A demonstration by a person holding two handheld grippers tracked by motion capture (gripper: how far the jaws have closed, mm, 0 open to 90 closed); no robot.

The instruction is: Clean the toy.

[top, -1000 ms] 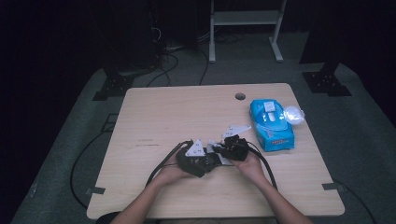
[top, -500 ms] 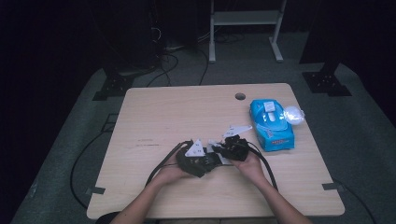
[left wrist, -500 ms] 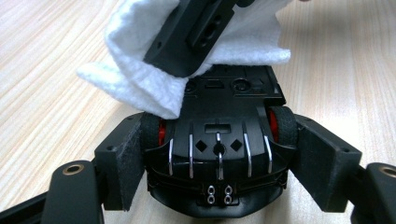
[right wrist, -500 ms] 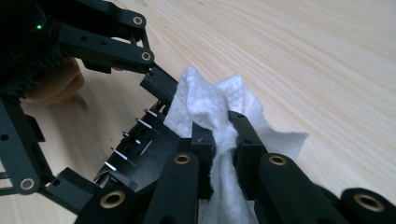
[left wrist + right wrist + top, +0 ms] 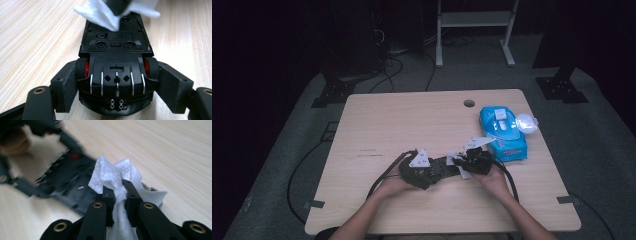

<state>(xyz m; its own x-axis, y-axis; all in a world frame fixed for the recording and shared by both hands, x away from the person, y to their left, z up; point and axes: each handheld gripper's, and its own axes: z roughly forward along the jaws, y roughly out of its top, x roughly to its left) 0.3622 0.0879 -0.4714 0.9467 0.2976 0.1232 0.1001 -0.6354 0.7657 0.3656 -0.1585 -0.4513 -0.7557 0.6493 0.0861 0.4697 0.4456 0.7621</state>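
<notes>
Here left gripper (image 5: pixel 116 82) was clamped on upturned toy car (image 5: pixel 116 47); right gripper (image 5: pixel 117 192) pinched white wipe (image 5: pixel 112 173) against its underside

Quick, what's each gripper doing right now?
Left gripper: shut on the upside-down toy car.
Right gripper: shut on the white wipe.

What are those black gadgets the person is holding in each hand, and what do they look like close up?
Each is a hand-held two-jaw tool. The left gripper is matt black plastic, with flat rectangular pads on angular link arms joined by brass-ringed pivots. The right gripper is built the same, with small screw holes in its narrow fingers. Each carries a pale grey triangular plate on top and trails a black cable. The forearms are bare, no sleeves visible.
</notes>
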